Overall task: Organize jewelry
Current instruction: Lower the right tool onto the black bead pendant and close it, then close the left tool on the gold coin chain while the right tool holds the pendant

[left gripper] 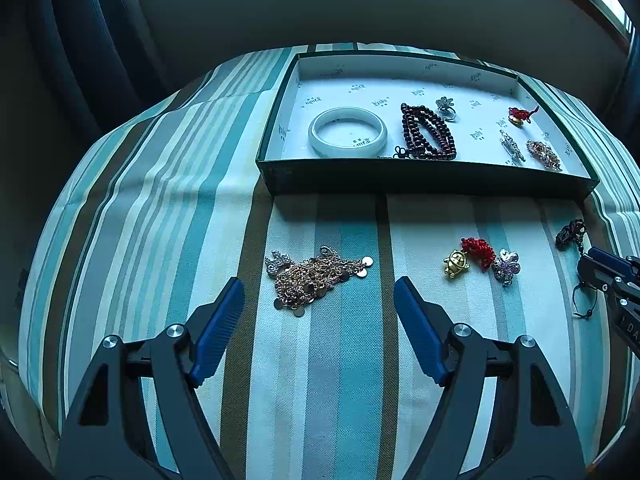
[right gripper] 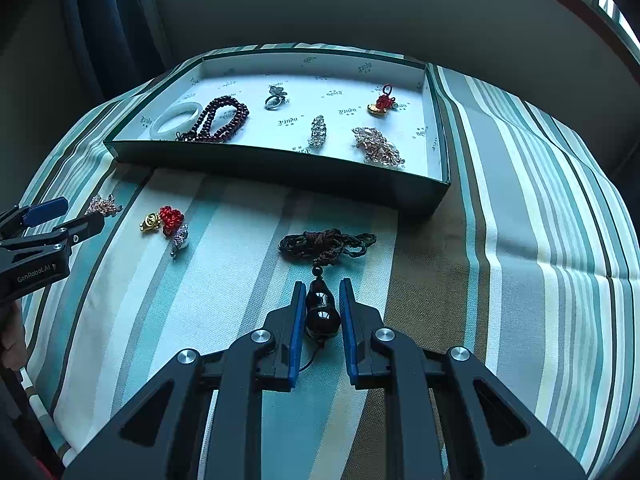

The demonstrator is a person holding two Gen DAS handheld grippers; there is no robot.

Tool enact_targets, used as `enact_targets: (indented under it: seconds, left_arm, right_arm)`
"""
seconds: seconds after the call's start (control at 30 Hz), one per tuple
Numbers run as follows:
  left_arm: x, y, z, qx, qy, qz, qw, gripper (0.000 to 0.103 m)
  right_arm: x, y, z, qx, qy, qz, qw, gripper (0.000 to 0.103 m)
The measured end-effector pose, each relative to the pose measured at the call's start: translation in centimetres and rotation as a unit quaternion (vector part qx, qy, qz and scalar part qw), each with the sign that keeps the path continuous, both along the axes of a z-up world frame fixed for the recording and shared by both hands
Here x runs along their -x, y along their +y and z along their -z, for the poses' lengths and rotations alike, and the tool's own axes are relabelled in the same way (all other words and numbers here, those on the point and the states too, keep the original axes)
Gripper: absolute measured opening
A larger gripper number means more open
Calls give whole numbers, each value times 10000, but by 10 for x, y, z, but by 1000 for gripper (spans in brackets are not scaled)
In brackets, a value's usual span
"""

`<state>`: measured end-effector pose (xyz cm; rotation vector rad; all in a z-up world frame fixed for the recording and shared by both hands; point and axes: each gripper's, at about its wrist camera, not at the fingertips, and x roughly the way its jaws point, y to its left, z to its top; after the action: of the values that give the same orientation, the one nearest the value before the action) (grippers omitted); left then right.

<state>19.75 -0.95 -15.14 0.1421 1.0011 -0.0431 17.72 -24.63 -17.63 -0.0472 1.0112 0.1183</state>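
My right gripper point(right gripper: 322, 290) is shut on the dark gourd pendant point(right gripper: 321, 311) of a black cord necklace, whose bundled cord point(right gripper: 326, 243) lies on the striped cloth ahead. My left gripper point(left gripper: 319, 284) stands open just short of a heap of gold chain point(left gripper: 314, 278) with coin discs and a silver charm. A gold figure with a red knot point(left gripper: 472, 258) and a silver flower piece point(left gripper: 506, 266) lie to its right. The green box point(left gripper: 424, 178) beyond holds a white bangle point(left gripper: 347, 131), dark red beads point(left gripper: 428, 132), a ring point(left gripper: 446, 108), a red-knot charm and sparkly brooches.
The table is covered in a blue, white and tan striped cloth point(right gripper: 520, 220). A person's hand point(right gripper: 14, 346) shows at the left edge of the right wrist view. Dark curtains and a wall stand behind the table; a window is at the upper right.
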Motion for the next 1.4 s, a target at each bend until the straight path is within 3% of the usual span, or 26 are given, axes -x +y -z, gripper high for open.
enact_targets:
  seconds: [0.53,0.63,0.7,0.97,1.03,1.1,1.17,1.3,1.4]
  left_arm:
    - [-16,17,7,14,45,-54,10000,76]
    - [-17,18,10,25,82,-10,10000,74]
    - [-18,18,12,54,128,39,9999,66]
    - [-22,18,14,91,127,309,9994,64]
    - [-24,20,14,216,178,373,9989,60]
    - [-24,22,14,423,237,455,9978,50]
    - [-23,22,14,447,238,517,9974,46]
    - [-20,15,12,470,235,762,9957,23]
    - [-19,12,12,490,249,820,9951,17]
  right_arm:
    - [0,2,2,-67,39,-35,10000,18]
    - [0,2,2,-68,37,-34,10000,18]
    - [0,2,2,-68,37,-35,10000,18]
    - [0,2,3,-68,34,-35,10000,18]
    - [0,2,3,-67,34,-38,10000,18]
    - [0,2,3,-68,33,-39,10000,18]
    - [0,2,3,-67,32,-38,10000,18]
    - [0,2,3,-70,32,-38,10000,18]
    - [0,2,3,-68,32,-38,10000,18]
